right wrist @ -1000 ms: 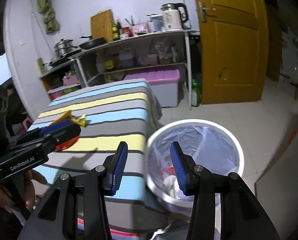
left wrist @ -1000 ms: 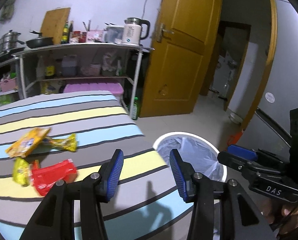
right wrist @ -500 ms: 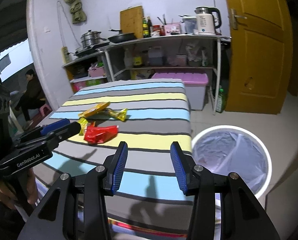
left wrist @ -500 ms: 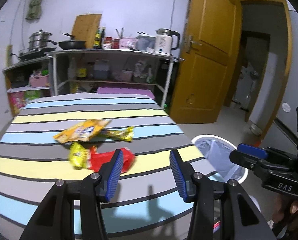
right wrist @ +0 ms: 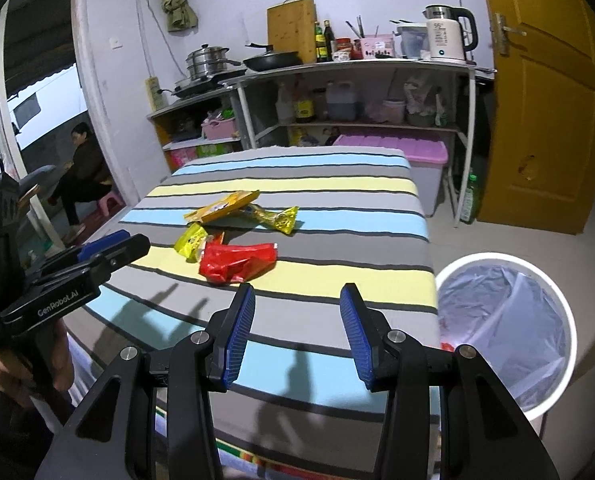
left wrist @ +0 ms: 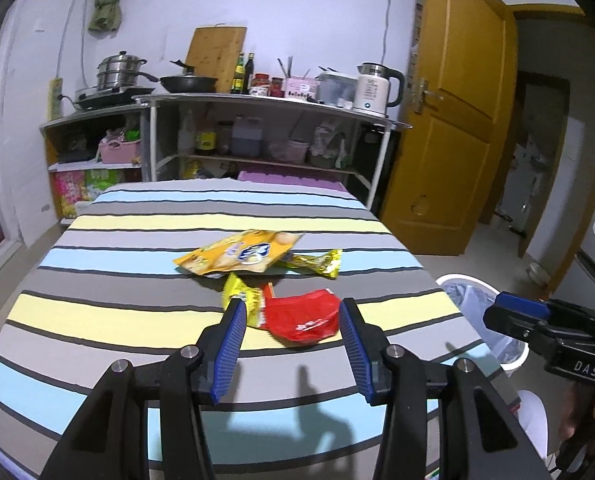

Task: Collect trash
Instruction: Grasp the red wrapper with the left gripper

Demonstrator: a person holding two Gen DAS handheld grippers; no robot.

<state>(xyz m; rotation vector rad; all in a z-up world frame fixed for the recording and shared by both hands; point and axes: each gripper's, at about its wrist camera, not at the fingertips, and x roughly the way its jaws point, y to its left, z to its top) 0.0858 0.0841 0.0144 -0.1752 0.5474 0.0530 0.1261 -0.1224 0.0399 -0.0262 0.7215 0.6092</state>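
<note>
From my left wrist view the white bin [left wrist: 482, 322] sits half behind the right gripper [left wrist: 515, 312]. The small yellow wrapper [left wrist: 244, 300] is blurred; I can't read it. The orange packet [left wrist: 239, 256] hides part of the gold wrapper [left wrist: 319, 261]. Bin contents [right wrist: 449, 346] past the tabletop's [right wrist: 337, 240] right edge: only red scraps, unidentifiable.

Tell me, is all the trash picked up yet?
Not yet. Some red trash already lies in the lined white bin. Both the left gripper and right gripper have open, empty jaws. The red wrapper, orange packet and two yellow wrappers wait on the striped table.
</note>
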